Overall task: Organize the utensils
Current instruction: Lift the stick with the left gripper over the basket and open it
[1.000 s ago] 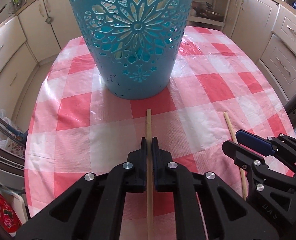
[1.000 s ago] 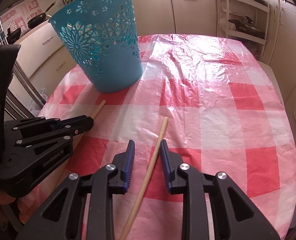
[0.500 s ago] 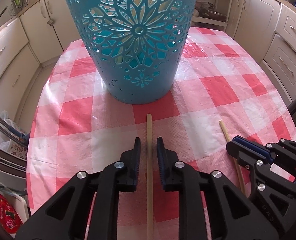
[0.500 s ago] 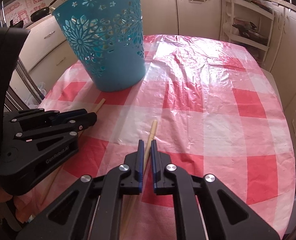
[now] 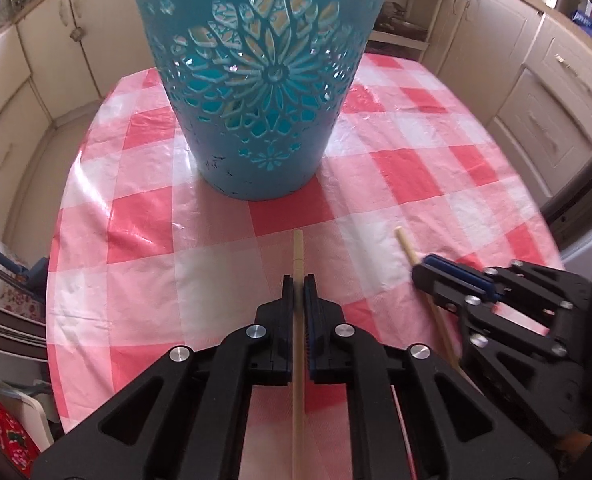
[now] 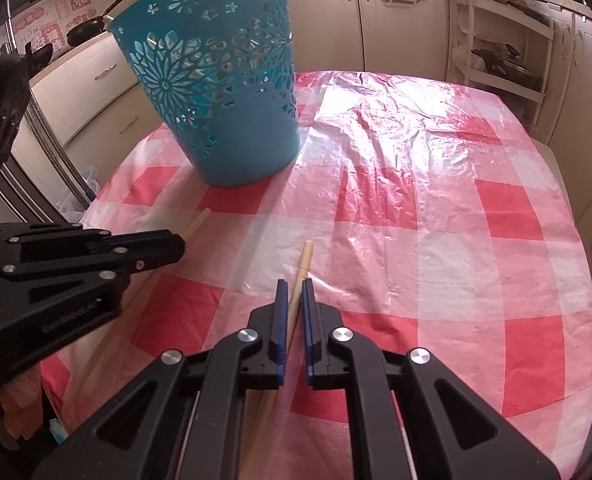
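Observation:
My left gripper (image 5: 298, 279) is shut on a pale wooden chopstick (image 5: 298, 246), which runs straight forward between the pads and points at the blue cut-out basket (image 5: 256, 80). The basket stands upright just beyond the stick's tip. To the right, my right gripper (image 5: 418, 274) holds a second chopstick (image 5: 405, 244). In the right wrist view, the right gripper (image 6: 295, 283) is shut on that chopstick (image 6: 306, 254), whose tip sticks out past the pads. The left gripper (image 6: 178, 242) is at the left with its stick (image 6: 198, 222), and the basket (image 6: 216, 92) is at the far left.
A red and white checked plastic cloth (image 5: 416, 168) covers the oval table (image 6: 516, 208). Cream kitchen cabinets (image 5: 544, 92) surround it, with an open shelf rack (image 6: 504, 60) behind. The table edges fall away close on the left and right.
The right gripper's jaws closed onto its chopstick. The left gripper's jaws opened briefly, then shut again on its chopstick. The left wrist view has tilted a little, so the basket sits lower in frame.

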A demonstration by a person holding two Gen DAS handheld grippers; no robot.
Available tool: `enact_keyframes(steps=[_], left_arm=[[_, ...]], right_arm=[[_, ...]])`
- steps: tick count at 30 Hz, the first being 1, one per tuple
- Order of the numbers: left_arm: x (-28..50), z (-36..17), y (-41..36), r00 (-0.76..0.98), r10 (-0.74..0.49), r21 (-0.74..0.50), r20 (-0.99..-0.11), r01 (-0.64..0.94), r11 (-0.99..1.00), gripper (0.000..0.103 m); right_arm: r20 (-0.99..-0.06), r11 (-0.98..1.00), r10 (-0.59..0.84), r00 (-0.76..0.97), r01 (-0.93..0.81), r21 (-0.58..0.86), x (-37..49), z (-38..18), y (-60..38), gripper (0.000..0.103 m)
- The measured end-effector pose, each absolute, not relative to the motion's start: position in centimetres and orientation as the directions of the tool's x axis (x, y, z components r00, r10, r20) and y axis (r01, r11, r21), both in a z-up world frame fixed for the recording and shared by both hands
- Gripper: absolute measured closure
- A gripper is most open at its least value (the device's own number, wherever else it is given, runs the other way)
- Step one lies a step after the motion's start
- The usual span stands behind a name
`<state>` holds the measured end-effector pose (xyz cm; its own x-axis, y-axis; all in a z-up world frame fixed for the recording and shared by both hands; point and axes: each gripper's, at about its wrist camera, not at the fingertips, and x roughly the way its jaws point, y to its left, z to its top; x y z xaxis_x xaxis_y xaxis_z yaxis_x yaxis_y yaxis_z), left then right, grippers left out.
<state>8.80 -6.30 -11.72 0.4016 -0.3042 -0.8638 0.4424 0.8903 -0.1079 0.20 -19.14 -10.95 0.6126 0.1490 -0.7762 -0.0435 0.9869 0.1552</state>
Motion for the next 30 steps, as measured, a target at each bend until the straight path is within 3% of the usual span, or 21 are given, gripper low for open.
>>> enact_keyframes(steps=[5,14,22,30], left_arm=[[7.3,-7.3,-4.2,0.407,-0.438,-0.234,-0.801,0.460,0.856,0.098],[7.4,5.6,-2.3,0.601,-0.590,-0.311,-0.539,0.510,0.802,0.098],[13.5,10.5,-3.6,0.793,-0.503,-0.289,-0.344,0.420,0.860,0.098],[19.7,8.4,-4.3,0.876,-0.367,-0.318,-0.312,0.268,0.910,0.098]], right_arm=[[-0.774,0.986,0.153,0.614,-0.042,0.162,0.2,-10.9,-19.2,0.095],[-0.776,0.989,0.136,0.616,-0.041,0.140,0.1,-10.9,-18.9,0.095],[-0.776,0.989,0.137,0.616,-0.042,0.142,0.1,-10.9,-18.9,0.095],[-0.773,0.984,0.162,0.614,-0.041,0.173,0.2,-10.9,-19.3,0.094]])
